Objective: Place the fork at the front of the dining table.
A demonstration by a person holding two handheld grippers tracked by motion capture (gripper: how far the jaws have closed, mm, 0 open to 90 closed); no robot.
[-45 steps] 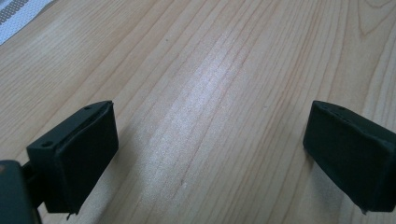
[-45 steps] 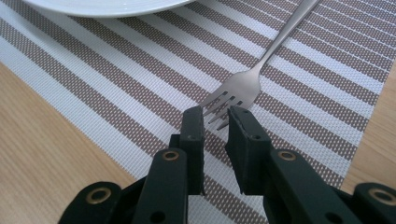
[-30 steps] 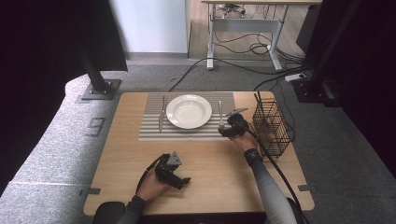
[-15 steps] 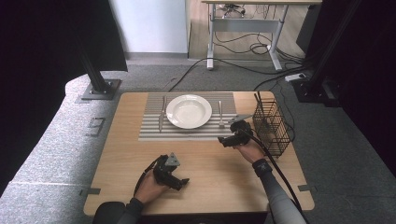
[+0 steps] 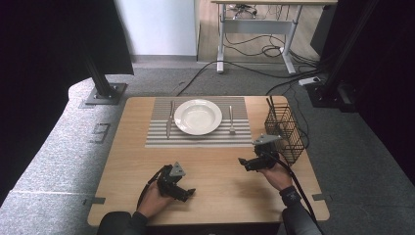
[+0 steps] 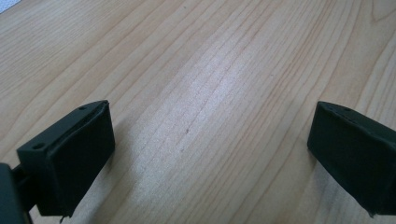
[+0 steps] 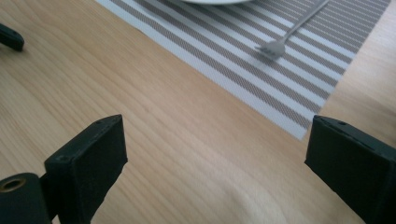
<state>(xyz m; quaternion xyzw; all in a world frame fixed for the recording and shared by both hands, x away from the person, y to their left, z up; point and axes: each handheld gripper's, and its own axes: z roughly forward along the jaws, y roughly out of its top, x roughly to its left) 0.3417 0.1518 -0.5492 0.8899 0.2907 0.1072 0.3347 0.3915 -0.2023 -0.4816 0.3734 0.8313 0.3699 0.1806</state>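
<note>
Wooden table [image 5: 220, 176]: right gripper [image 5: 243, 163] just opened wide, empty, near fork [image 5: 232, 120]; left gripper [image 5: 188, 193] wide, empty.

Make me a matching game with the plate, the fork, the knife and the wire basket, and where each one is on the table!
Things:
1. plate
2. fork
3. knife
4. wire basket

Places, as the high view shows them:
A. at the right edge of the table, off the striped mat
B. on the mat, just left of the plate
C. in the middle of the striped mat
D. on the mat, just right of the plate

Right pairs: 1-C, 2-D, 3-B, 4-A
</note>
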